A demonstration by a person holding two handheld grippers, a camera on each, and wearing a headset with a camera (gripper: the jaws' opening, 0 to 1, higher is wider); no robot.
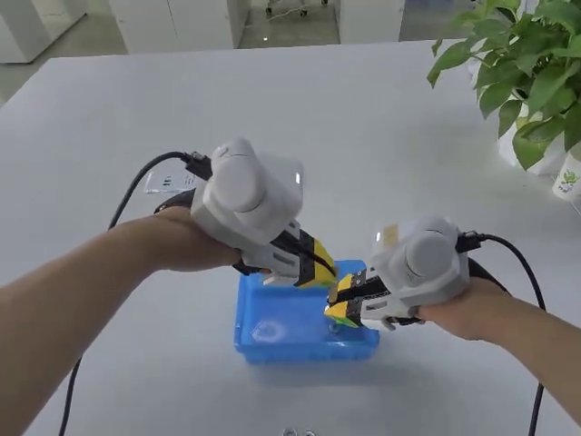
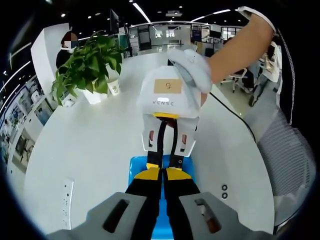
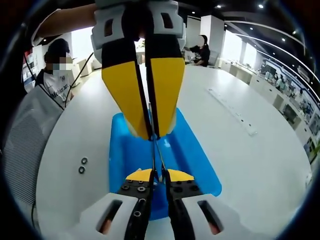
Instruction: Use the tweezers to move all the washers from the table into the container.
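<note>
A blue container [image 1: 272, 331] [image 2: 136, 167] [image 3: 192, 150] sits on the white table. Both grippers hover over it, nose to nose. My left gripper [image 1: 320, 272] [image 2: 162, 174] comes in from the left, its yellow-tipped jaws shut on the thin metal tweezers [image 3: 155, 150]. My right gripper [image 1: 340, 304] [image 3: 155, 175] faces it from the right, its jaws shut on the tweezers' tip end. Two washers [image 1: 300, 433] [image 2: 224, 191] [image 3: 82, 165] lie on the table just outside the container, on my side. Whether a washer is in the tweezers is hidden.
A potted plant [image 1: 536, 64] [image 2: 90, 65] stands at the table's far right. A white power strip [image 2: 65, 200] [image 3: 235, 112] lies beyond the container. Black cables [image 1: 136, 186] trail from both grippers. People sit in the background.
</note>
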